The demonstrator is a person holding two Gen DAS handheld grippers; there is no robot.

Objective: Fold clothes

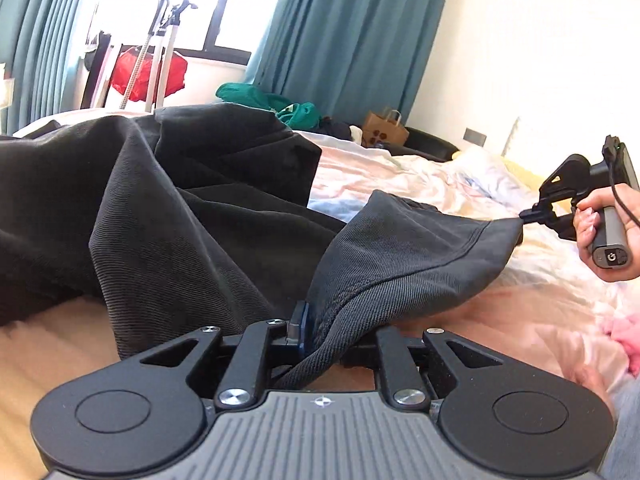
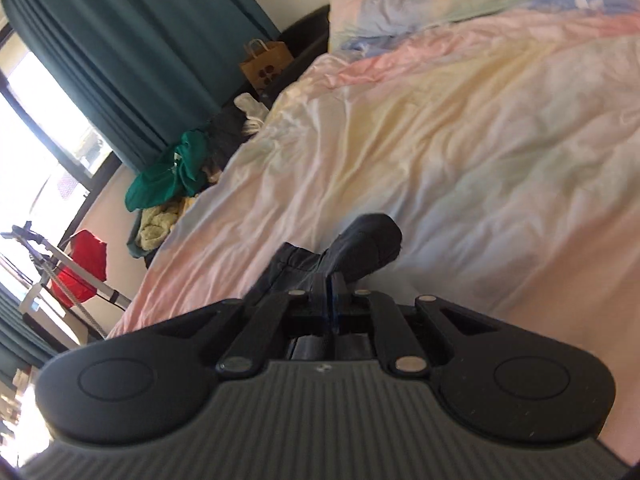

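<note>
Pastel duvet (image 1: 460, 184) below; your left gripper (image 1: 316, 332) and right gripper (image 2: 330, 300) both pinch the dark garment (image 1: 180, 216); hard tension could slip its thin hem free.

The bed (image 1: 420, 176) carries a rumpled pastel duvet (image 2: 460, 140), on which a dark grey garment (image 1: 168, 208) lies in loose folds, with green clothing (image 1: 256, 98) heaped at the far edge near the curtain.
</note>
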